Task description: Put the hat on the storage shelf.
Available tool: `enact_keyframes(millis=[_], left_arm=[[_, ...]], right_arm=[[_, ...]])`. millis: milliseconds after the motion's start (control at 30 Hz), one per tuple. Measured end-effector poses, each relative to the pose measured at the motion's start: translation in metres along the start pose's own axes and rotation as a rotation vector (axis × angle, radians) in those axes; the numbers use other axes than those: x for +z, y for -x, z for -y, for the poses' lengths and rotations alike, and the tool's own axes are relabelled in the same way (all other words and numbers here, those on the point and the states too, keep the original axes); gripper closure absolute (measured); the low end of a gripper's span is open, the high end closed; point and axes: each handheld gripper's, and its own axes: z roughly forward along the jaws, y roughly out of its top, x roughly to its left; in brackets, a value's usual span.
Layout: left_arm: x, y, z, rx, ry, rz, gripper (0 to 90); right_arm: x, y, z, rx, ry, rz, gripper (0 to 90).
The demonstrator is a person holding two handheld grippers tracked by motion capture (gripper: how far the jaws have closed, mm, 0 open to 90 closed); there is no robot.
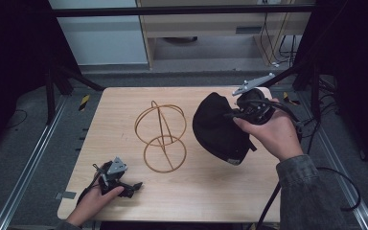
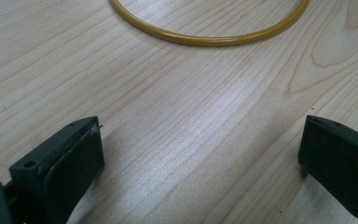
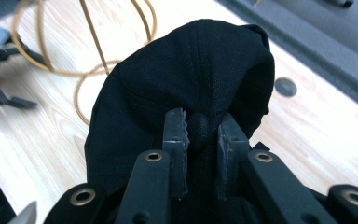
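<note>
Right tongs (image 1: 242,111) pinch a fold of one black fabric cap (image 1: 218,127), held off the light wooden counter (image 1: 124,105). Left tongs (image 1: 124,184) rest agape, empty. One yellow wire hat stand (image 1: 160,136) mid-counter. Likely step: carrying cap; next, lower its crown over the stand's top ring.

No legible text, label, brand, number or sign appears in any view.
</note>
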Motion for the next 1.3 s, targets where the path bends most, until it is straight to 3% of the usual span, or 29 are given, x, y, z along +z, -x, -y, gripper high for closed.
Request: enact_keyframes(millis=[300,567,767,1033,1300], left_arm=[[0.0,0.0,0.0,0.005,-0.004,0.003,0.0],[0.001,-0.001,-0.001,0.009,-0.005,0.007,0.0],[0.001,-0.001,-0.001,0.011,-0.004,0.006,0.0],[0.001,0.0,-0.002,0.011,-0.003,0.008,0.0],[0.002,0.0,-0.002,0.014,-0.005,0.009,0.0]], right_arm=[[-0.029,-0.011,-0.031,-0.027,0.092,0.026,77.3],[-0.043,-0.019,-0.054,-0.045,0.137,0.02,77.4],[-0.041,-0.024,-0.072,-0.062,0.144,0.012,77.3],[-0.025,-0.035,-0.101,-0.082,0.148,-0.009,77.3],[-0.01,-0.041,-0.115,-0.094,0.158,-0.039,77.3]])
